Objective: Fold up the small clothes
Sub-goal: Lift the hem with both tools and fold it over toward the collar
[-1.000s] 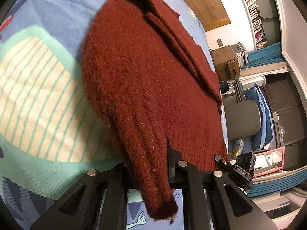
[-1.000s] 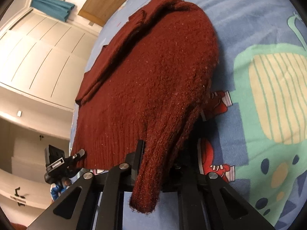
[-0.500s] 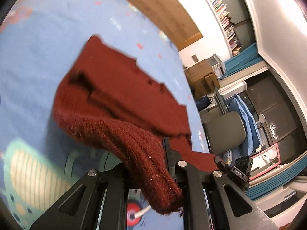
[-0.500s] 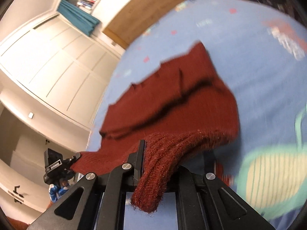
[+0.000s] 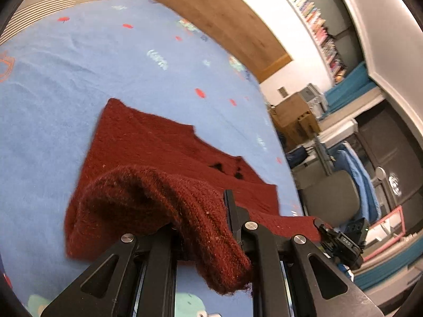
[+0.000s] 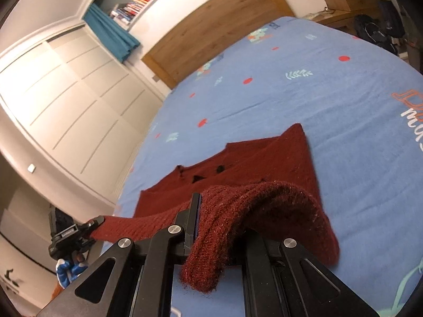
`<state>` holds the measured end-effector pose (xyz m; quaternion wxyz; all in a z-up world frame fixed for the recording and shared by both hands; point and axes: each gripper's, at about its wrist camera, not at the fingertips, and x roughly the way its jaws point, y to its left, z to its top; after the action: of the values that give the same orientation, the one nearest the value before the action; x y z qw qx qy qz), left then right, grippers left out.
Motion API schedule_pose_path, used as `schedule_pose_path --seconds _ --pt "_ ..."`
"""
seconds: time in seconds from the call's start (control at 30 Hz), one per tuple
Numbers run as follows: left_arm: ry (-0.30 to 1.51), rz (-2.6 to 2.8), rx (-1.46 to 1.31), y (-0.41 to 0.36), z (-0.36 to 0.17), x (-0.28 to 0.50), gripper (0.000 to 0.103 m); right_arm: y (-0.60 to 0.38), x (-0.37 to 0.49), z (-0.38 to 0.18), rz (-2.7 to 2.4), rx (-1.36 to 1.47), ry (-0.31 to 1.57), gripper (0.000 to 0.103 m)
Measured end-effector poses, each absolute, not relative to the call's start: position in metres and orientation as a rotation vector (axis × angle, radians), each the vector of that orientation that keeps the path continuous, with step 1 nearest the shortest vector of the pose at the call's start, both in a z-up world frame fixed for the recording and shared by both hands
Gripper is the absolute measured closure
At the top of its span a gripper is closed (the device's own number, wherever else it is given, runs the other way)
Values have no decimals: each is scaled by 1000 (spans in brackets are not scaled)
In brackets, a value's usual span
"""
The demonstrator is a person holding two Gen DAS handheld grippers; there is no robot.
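Note:
A dark red knitted sweater (image 5: 164, 145) lies on the blue patterned bedspread (image 5: 79, 66); its far part rests flat, its near hem is lifted. My left gripper (image 5: 203, 227) is shut on the left corner of the ribbed hem, which bunches over the jaws and hangs down in front. My right gripper (image 6: 219, 227) is shut on the other hem corner of the sweater (image 6: 251, 163), which drapes over it the same way. The hem stretches taut between the two grippers. In the right wrist view the left gripper (image 6: 92, 224) shows at the left edge; in the left wrist view the right gripper (image 5: 321, 227) shows at the right.
A wooden headboard (image 5: 224, 10) stands at the far end of the bed. Right of the bed are a grey chair (image 5: 335, 195), wooden boxes (image 5: 293, 116) and bookshelves (image 5: 317, 21). White wardrobe doors (image 6: 60, 100) line the other side. The bedspread (image 6: 330, 92) beyond the sweater is bare.
Both grippers rose and moved forward over the sweater, carrying the hem with them. The sweater's near half now lifts off the bed; more of the room and headboard shows.

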<state>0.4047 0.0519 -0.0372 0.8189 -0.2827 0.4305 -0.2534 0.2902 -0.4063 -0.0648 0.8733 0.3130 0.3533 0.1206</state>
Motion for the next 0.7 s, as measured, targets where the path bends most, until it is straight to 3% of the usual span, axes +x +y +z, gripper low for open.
schedule_pose_path --seconds 0.47,0.57,0.7 --pt "1065 -349 -555 40 -107 475 88 -410 376 -127 125 656 882 92" --pt "1077 -360 -616 45 -113 479 81 -413 387 -143 99 680 916 85" --pt "1066 -380 -694 60 -107 480 70 -419 392 -152 85 720 917 66"
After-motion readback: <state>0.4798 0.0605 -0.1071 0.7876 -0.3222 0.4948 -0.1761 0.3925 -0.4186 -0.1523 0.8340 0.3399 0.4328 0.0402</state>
